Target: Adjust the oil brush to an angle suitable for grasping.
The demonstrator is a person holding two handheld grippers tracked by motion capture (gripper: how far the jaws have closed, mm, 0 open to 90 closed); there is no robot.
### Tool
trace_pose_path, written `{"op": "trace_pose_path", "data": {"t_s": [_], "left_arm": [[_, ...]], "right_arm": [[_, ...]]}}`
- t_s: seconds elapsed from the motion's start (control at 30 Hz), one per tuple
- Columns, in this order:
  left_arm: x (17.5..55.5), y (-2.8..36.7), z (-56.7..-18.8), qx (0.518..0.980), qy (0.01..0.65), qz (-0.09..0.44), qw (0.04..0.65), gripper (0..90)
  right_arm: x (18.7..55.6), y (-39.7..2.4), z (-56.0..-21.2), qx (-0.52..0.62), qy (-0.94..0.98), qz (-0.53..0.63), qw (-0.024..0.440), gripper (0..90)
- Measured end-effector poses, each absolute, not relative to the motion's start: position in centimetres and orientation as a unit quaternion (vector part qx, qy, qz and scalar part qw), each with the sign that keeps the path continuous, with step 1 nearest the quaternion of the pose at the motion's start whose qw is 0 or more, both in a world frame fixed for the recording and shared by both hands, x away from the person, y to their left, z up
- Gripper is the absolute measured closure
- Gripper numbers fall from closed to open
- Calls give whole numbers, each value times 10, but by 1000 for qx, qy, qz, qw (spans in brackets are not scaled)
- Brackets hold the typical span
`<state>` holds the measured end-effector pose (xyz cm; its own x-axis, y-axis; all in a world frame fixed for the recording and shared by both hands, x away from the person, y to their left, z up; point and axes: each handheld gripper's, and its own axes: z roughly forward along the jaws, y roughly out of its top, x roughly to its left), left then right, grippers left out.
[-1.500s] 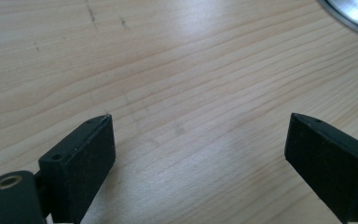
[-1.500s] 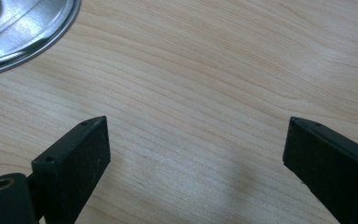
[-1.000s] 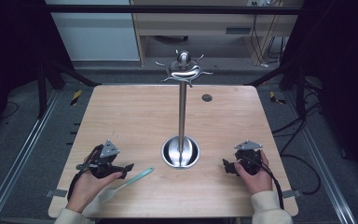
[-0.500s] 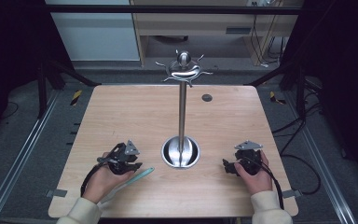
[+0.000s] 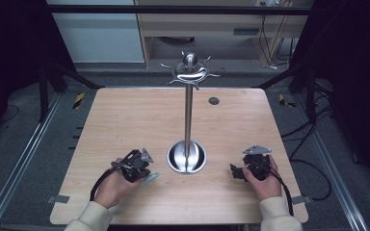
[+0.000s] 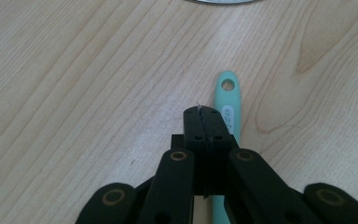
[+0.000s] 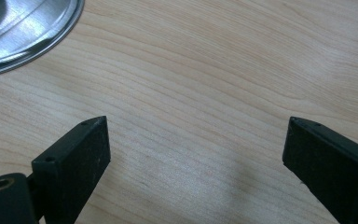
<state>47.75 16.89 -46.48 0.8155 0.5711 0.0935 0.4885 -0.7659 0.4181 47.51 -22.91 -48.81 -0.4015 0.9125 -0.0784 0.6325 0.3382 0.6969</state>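
L gripper (image 6: pixel 203 122) slid nearer stand base (image 5: pixel 187 157), jaws closing.

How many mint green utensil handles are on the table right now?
1. The mint green handle lies on the wooden table, at the left gripper, just left of the stand's round metal base. Its far end is hidden under the gripper.

- Mint-green plastic utensil handle (image 6: pixel 227 100) with white lettering
- Black tongs (image 6: pixel 203 122) on the left, black tongs (image 7: pixel 193 154) on the right
- Pale wood-grain counter (image 5: pixel 125 125)
- Shiny silver metal stand (image 5: pixel 188 120)
- Cream sleeve (image 5: pixel 94 217)
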Motion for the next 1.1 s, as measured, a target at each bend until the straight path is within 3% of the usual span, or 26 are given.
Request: {"op": "trace_pose_path", "data": {"t_s": [0.6, 0.77, 1.1], "left_arm": [[471, 163, -467, 940, 269, 91, 188, 900], [467, 163, -463, 945, 261, 107, 168, 900], [451, 178, -433, 953, 258, 111, 114, 792]], "right_arm": [[475, -229, -488, 493, 784, 295, 236, 82], [475, -229, -488, 493, 784, 294, 236, 81], [475, -230, -488, 494, 783, 295, 236, 81]]}}
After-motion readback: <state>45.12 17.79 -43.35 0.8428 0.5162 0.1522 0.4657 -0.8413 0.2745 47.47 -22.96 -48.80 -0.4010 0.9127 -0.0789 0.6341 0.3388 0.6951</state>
